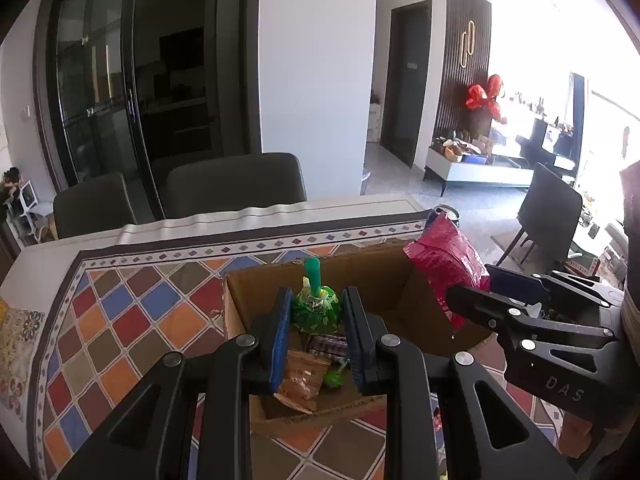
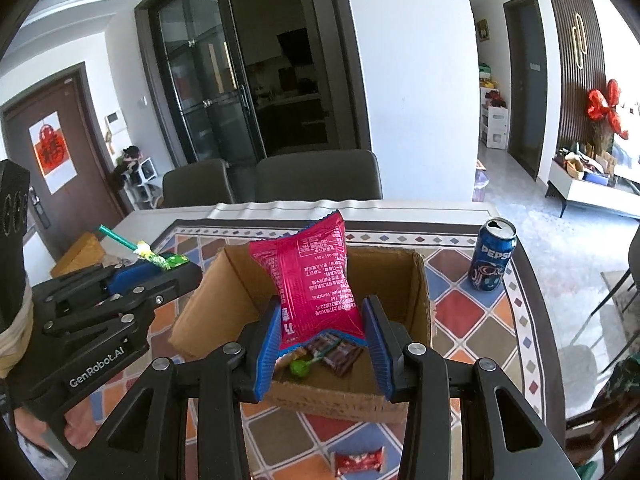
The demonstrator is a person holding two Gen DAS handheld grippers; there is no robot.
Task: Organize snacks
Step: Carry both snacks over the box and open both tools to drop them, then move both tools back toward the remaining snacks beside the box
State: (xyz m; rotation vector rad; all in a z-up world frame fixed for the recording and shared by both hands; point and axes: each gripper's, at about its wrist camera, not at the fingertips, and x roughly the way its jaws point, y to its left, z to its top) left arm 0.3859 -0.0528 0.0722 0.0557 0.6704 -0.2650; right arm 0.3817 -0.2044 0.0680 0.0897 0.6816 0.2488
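An open cardboard box (image 1: 372, 268) (image 2: 420, 292) stands on the patterned tablecloth with several snacks inside: a brown biscuit packet (image 1: 302, 380), brown bars (image 2: 338, 354) and a green lollipop (image 2: 298, 367). My left gripper (image 1: 316, 312) is shut on a green-wrapped lollipop (image 1: 316, 308) with a green stick, held over the box; it also shows in the right wrist view (image 2: 160, 258). My right gripper (image 2: 320, 320) is shut on a pink snack bag (image 2: 310, 276), held upright over the box; the bag also shows in the left wrist view (image 1: 448, 260).
A blue Pepsi can (image 2: 492, 254) stands right of the box. A small red wrapped candy (image 2: 360, 460) lies on the cloth in front of the box. Dark chairs (image 1: 236, 184) stand behind the table. A yellow-brown block (image 2: 80, 254) lies far left.
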